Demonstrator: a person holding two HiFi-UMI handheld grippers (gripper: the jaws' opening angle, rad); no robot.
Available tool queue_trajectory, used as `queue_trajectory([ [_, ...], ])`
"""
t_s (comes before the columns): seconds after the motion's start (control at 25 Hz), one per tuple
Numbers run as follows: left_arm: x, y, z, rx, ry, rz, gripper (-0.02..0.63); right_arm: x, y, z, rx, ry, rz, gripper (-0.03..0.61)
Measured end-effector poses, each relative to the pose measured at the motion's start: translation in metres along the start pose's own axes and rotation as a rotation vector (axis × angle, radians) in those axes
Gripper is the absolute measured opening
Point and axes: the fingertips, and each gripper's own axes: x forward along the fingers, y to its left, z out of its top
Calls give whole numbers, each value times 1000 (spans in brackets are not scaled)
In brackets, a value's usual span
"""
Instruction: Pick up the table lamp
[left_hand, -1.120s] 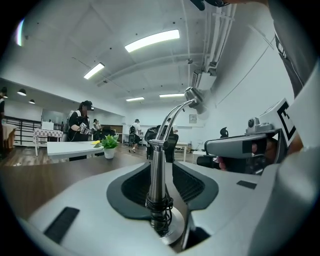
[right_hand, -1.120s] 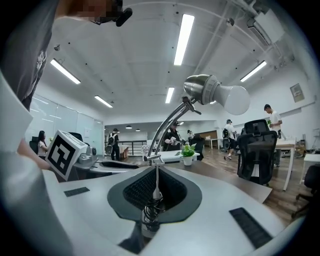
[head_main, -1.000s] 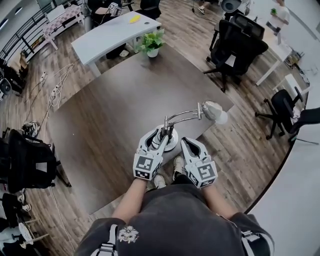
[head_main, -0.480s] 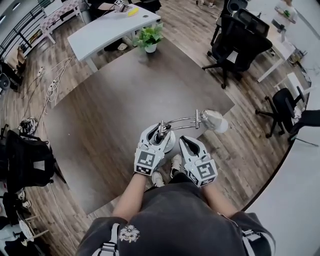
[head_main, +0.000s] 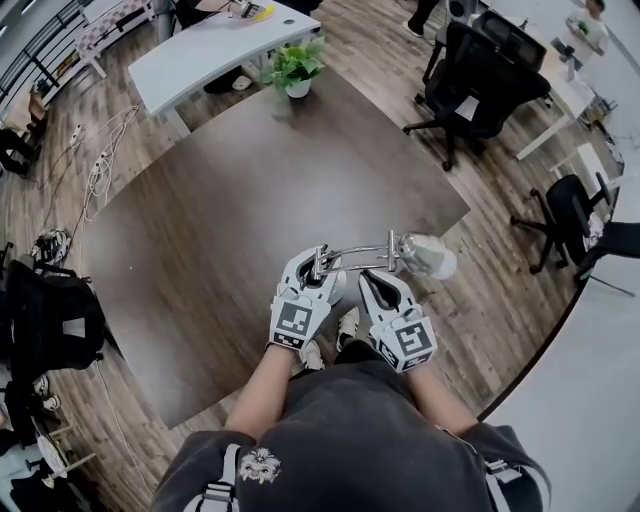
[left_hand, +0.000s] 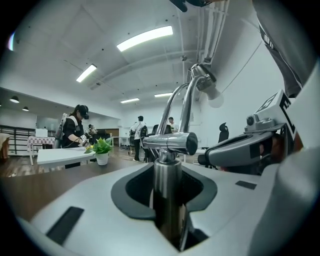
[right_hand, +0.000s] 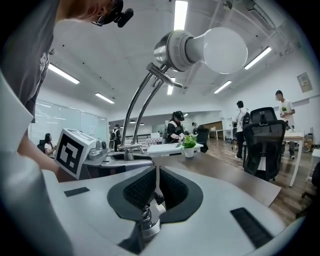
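A chrome table lamp stands near the front edge of the dark table (head_main: 220, 200). Its twin curved arms (head_main: 360, 250) run right to the head and white bulb (head_main: 427, 256). My left gripper (head_main: 314, 272) has the upright stem (left_hand: 168, 195) between its jaws, which are closing and press on it. The lamp's base is mostly hidden under that gripper. My right gripper (head_main: 372, 282) sits just right of the stem and below the arms, jaws together with only a thin slit and nothing held. From there I see the bulb (right_hand: 215, 50) overhead and the stem (right_hand: 129, 150) to the left.
A potted plant (head_main: 293, 66) stands at the table's far edge. A white desk (head_main: 205, 50) lies beyond it and black office chairs (head_main: 480, 80) stand to the right. The table's front edge runs right under both grippers. People stand far across the room.
The lamp and both grippers have shifted toward me, closer to the table's front edge. The lamp head now sits lower in the head view.
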Motion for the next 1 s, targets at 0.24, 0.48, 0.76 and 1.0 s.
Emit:
queue_trajectory([
  [0.24, 1, -3, 4, 27, -7, -5, 63, 7, -8, -1, 4, 11, 9, 28],
  [0.48, 4, -4, 5, 61, -9, -9, 48, 15, -11, -6, 7, 22, 23, 28],
  [0.76, 5, -5, 10, 91, 0, -11, 26, 14, -13, -9, 10, 31, 21, 28],
  [1.0, 5, -4, 10, 92, 15, -13, 26, 11, -14, -10, 15, 31, 12, 28],
])
